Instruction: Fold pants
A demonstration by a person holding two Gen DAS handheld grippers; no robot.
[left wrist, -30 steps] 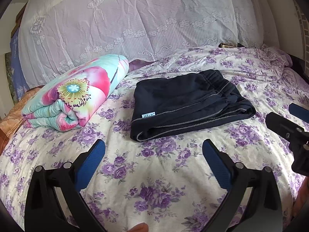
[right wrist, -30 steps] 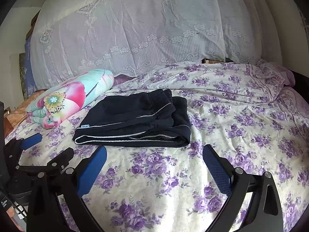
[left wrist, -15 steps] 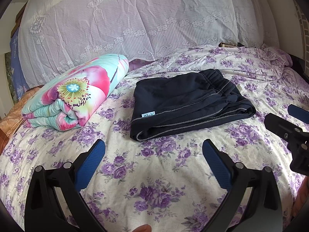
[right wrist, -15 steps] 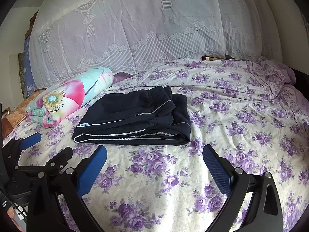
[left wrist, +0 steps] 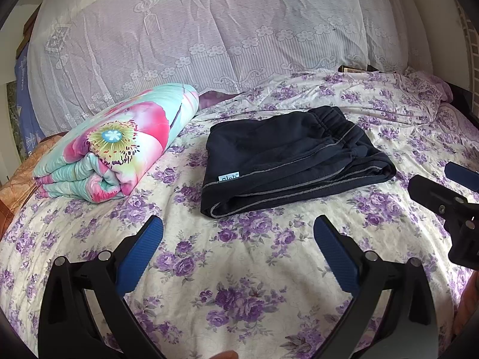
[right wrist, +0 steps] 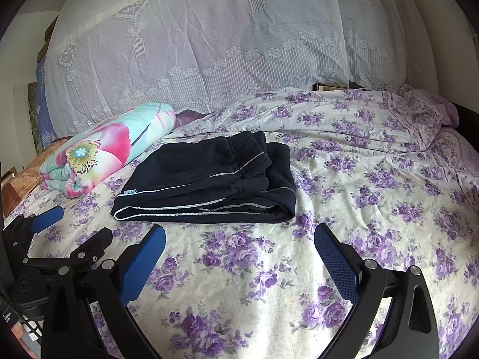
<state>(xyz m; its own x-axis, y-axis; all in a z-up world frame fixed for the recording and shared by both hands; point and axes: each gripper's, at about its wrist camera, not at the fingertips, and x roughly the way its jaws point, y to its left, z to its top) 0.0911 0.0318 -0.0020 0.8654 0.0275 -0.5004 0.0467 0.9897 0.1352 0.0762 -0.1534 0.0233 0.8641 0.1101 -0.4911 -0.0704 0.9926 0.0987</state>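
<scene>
Dark navy pants [left wrist: 287, 158] with grey piping and a small light label lie folded into a flat rectangle on the floral bed sheet [left wrist: 239, 269]; they also show in the right wrist view [right wrist: 209, 182]. My left gripper [left wrist: 238, 233] is open and empty, hovering in front of the pants' near edge. My right gripper [right wrist: 239, 239] is open and empty, just short of the pants' near edge. The right gripper shows at the right edge of the left wrist view [left wrist: 449, 197]. The left gripper shows at the left of the right wrist view [right wrist: 54, 233].
A rolled floral quilt [left wrist: 116, 143] in pink and teal lies left of the pants. A white lace curtain [left wrist: 209, 30] hangs behind the bed. A crumpled purple pillow [right wrist: 431, 113] sits at the far right corner. The sheet stretches wide to the right of the pants.
Both grippers have drifted slightly back from the pants. The pants have not moved and both grippers stay open.
</scene>
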